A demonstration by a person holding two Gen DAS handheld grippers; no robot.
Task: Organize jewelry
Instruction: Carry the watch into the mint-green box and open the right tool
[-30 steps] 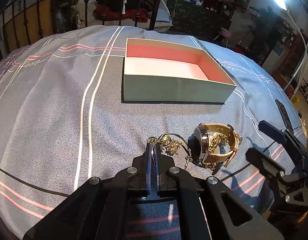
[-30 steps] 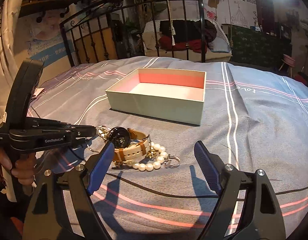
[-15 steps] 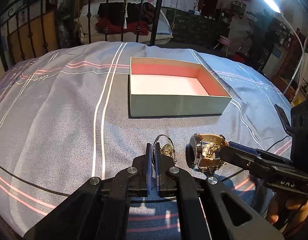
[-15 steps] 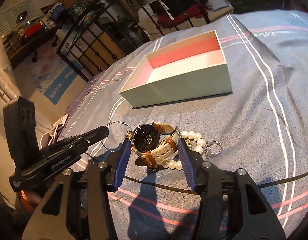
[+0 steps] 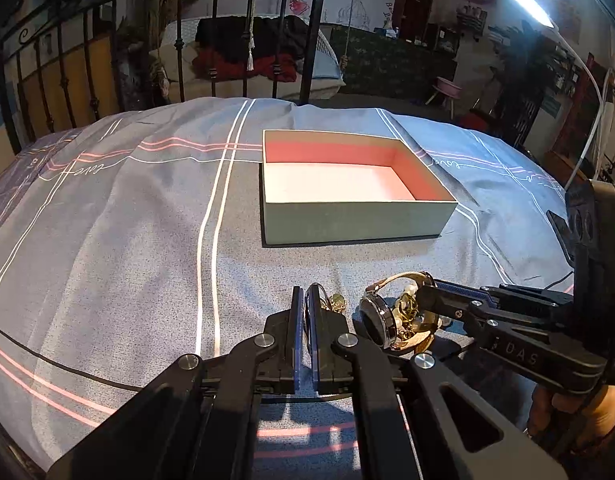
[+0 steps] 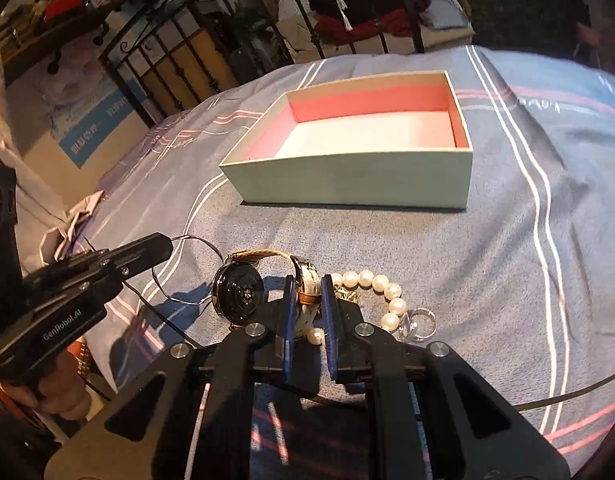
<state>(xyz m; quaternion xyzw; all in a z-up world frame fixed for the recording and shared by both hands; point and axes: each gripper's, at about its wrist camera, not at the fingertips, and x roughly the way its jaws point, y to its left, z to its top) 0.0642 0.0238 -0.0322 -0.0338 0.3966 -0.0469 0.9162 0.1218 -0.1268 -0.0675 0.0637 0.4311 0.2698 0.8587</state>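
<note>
A watch [image 6: 237, 294] with a black face and a tan strap lies on the bedspread, tangled with a pearl bracelet [image 6: 381, 282] and a small ring [image 6: 419, 320]. My right gripper [image 6: 307, 296] has the strap between its blue pads, and its jaws are closing on it. From the left wrist view, the right gripper [image 5: 423, 300] reaches in from the right to the watch [image 5: 377, 322]. My left gripper [image 5: 306, 300] is shut on a thin wire necklace [image 6: 205, 245] with a gold charm [image 5: 338, 301]. The left gripper [image 6: 163, 242] is just left of the watch.
An open box [image 6: 347, 184] with pale green walls and a pink lining stands behind the jewelry, with nothing in it. It is also straight ahead in the left wrist view, box [image 5: 347, 220]. A black metal bed rail [image 5: 307, 40] borders the far edge. A dark cable [image 6: 567, 396] crosses the spread.
My right gripper moved in over the watch and its wide jaws narrowed around the strap. The left gripper stayed shut on the wire necklace and lifted slightly.
</note>
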